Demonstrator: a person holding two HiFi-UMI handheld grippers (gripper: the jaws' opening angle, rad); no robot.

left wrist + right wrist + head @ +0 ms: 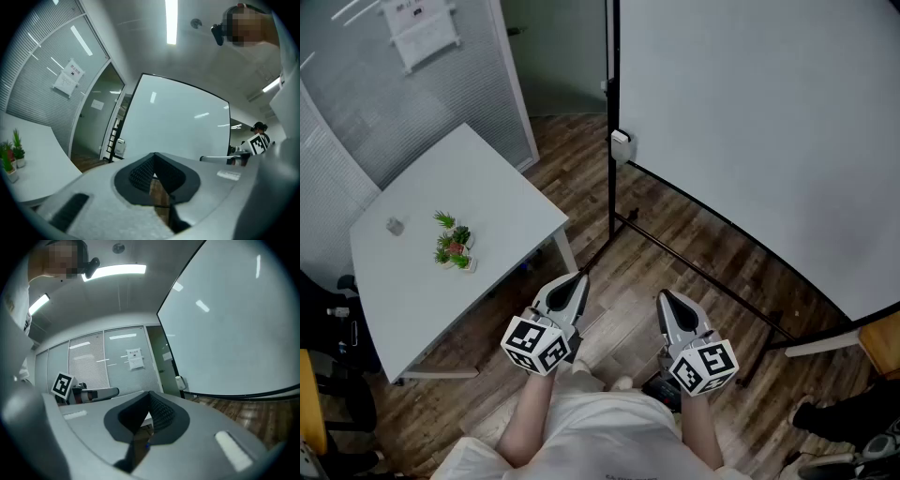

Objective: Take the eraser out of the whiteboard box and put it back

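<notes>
Approach, pick not begun | we held left gripper and right gripper level, jaws closed tight, empty | whiteboard box hung at twelve o'clock, eraser unseen, presumably inside | next needed: step closer, open one pair.

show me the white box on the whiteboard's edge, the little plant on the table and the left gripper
white box (622, 147): head view, middle of its front face.
little plant (459, 235): head view, on its dark green leaves.
left gripper (580, 276): head view, at the tip where its shut jaws meet.
</notes>
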